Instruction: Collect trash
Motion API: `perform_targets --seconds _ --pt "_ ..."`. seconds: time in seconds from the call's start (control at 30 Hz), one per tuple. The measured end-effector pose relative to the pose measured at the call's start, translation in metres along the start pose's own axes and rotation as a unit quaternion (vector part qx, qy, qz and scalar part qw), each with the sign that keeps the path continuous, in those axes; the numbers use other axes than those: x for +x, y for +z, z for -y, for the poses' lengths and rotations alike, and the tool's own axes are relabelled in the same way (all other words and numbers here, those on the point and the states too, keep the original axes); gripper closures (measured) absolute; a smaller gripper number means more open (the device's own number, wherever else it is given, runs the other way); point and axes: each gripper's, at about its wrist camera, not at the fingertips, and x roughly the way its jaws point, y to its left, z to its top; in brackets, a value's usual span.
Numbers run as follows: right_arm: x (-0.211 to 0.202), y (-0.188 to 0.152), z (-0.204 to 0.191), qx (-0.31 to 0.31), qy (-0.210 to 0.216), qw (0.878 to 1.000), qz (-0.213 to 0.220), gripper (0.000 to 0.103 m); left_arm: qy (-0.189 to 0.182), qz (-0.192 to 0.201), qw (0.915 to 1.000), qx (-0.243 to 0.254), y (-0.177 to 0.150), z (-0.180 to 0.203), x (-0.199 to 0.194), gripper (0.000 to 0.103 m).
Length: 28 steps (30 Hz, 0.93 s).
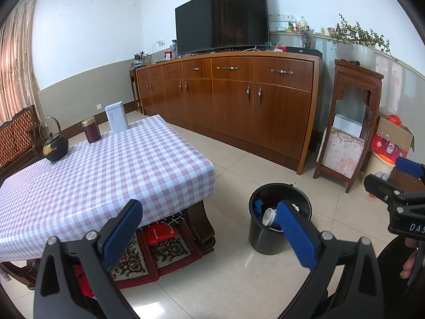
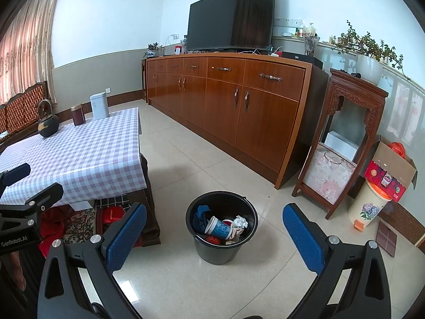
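A black bucket (image 2: 221,228) stands on the tiled floor to the right of the low table. It holds a blue-and-white paper cup (image 2: 219,229), a crumpled white paper (image 2: 240,222), a blue scrap and something red. My right gripper (image 2: 214,212) is open and empty, above and in front of the bucket. My left gripper (image 1: 209,212) is open and empty, between the table corner and the bucket (image 1: 268,239). The cup (image 1: 269,216) shows in the left wrist view behind my right finger pad.
The low table (image 1: 106,175) has a checked cloth and carries a black kettle (image 1: 54,146), a maroon tin (image 1: 91,130) and a white box (image 1: 116,117). A long wooden cabinet (image 2: 225,101) with a TV lines the wall. A carved stand (image 2: 342,143) and a pedal bin (image 2: 368,207) are at right.
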Motion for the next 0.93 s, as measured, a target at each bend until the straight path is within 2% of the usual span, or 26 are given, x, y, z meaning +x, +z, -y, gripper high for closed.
perform_targets --seconds 0.37,0.93 --pt "-0.001 -0.002 0.001 0.002 -0.003 1.000 0.000 0.000 0.000 -0.002 1.0000 -0.001 -0.005 0.001 -0.001 0.001" --pt "0.001 0.000 0.003 0.002 -0.002 1.000 -0.004 0.000 -0.034 0.000 0.9992 0.022 -0.002 0.011 -0.002 0.001"
